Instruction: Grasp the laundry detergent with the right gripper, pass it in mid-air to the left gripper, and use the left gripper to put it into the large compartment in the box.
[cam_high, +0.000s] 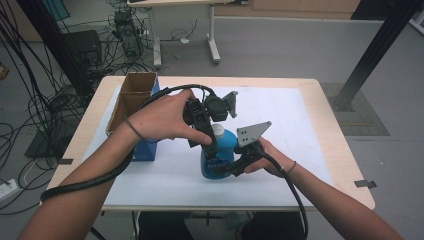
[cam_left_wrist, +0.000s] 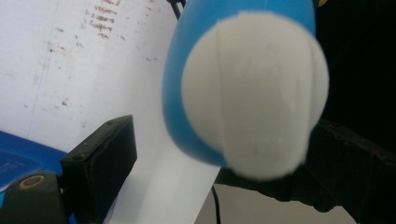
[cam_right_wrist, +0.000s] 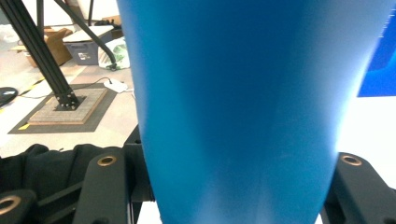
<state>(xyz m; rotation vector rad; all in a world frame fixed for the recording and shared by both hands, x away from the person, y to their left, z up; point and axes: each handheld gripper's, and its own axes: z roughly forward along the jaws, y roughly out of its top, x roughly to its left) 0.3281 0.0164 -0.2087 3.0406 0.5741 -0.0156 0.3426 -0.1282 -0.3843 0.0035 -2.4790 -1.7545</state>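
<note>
right tongs (cam_high: 231, 169) pinch the blue bottle (cam_high: 220, 152) low down; left tongs (cam_high: 210, 145) stand spread around its white cap (cam_left_wrist: 254, 95) (not touching yet): squeeze, then twist slowly

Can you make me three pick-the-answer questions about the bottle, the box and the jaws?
1. Where is the cardboard box?
A. the table's left side
B. the table's right side
C. the floor

2. What colour is the bottle's cap?
A. red
B. white
C. green

3. What is the right gripper doing?
A. hanging open
B. lying flat on the table
C. clamping the blue bottle

Answers: 1 A, the high view shows it by the left edge. 2 B, the left gripper view shows a white cap. 3 C, its jaws press both sides of the bottle's body.
</note>
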